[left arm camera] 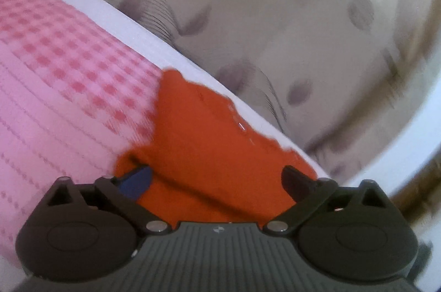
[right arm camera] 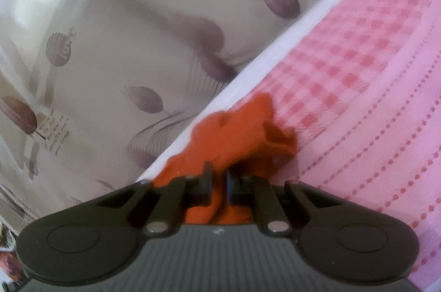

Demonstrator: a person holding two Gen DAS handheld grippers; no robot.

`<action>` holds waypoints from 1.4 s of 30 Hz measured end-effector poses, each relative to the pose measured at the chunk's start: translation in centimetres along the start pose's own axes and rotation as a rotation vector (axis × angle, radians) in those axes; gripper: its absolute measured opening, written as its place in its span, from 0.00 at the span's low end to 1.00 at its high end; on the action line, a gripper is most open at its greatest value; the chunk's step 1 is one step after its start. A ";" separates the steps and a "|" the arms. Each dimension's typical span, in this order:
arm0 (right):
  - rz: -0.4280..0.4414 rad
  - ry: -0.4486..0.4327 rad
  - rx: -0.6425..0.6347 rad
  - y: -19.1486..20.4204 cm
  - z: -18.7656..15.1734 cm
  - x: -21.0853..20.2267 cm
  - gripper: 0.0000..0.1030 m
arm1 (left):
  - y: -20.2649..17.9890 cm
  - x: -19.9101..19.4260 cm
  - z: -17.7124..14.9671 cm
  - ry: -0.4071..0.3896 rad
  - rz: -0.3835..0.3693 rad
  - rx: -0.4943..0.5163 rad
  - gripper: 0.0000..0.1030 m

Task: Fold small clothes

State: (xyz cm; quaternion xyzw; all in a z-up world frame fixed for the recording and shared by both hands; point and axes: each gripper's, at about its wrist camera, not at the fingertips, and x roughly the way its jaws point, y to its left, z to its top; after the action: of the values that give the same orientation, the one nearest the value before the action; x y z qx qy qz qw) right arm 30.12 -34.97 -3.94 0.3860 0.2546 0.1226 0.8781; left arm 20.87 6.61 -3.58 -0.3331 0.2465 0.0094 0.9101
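Note:
A small orange garment [left arm camera: 209,143] lies near the white edge of a bed with a pink checked cover [left arm camera: 60,66]. In the left wrist view my left gripper [left arm camera: 217,179] stands open just above the garment. Its two fingertips [left arm camera: 293,180] are spread far apart over the cloth and do not pinch it. In the right wrist view the orange garment [right arm camera: 242,123] is bunched up, and my right gripper [right arm camera: 219,179] is shut on a fold of it. The cloth sticks out in front of and below the closed jaws, over the pink cover [right arm camera: 372,99].
The bed's white edge [left arm camera: 154,41] runs diagonally through both views. Beyond it hangs a beige fabric with purple leaf prints [left arm camera: 275,16], also in the right wrist view [right arm camera: 124,43]. Both views are blurred.

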 end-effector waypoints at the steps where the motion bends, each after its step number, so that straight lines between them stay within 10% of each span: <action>1: 0.002 0.000 -0.013 0.2 -0.1 0.0 0.10 | 0.4 0.1 0.4 -0.033 0.034 -0.026 0.89; 4: 0.022 -0.007 -0.003 0.0 -0.1 -0.1 0.10 | 2.3 -0.5 0.9 -0.130 0.157 -0.121 0.61; 9: 0.051 -0.029 0.119 -2.0 0.2 -0.5 0.10 | 4.4 -2.7 1.2 -0.216 0.237 -0.144 0.56; 20: 0.024 0.088 0.249 -3.5 0.7 -1.6 0.11 | -2.4 -6.3 -1.1 -0.121 0.005 0.126 0.98; 28: 0.044 0.154 -0.045 -2.0 -5.0 -15.4 0.57 | -3.0 -13.4 -3.4 0.055 -0.130 0.283 0.99; 42: -0.022 0.162 -0.423 2.1 -16.9 -27.3 0.60 | 0.7 -20.9 -9.5 0.267 -0.192 0.245 0.94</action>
State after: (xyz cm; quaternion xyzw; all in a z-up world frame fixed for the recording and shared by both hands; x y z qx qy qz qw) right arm -1.99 -34.41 -2.48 0.1792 0.2973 0.1943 0.9175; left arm -1.82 4.39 -0.74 -0.2400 0.3313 -0.1516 0.8998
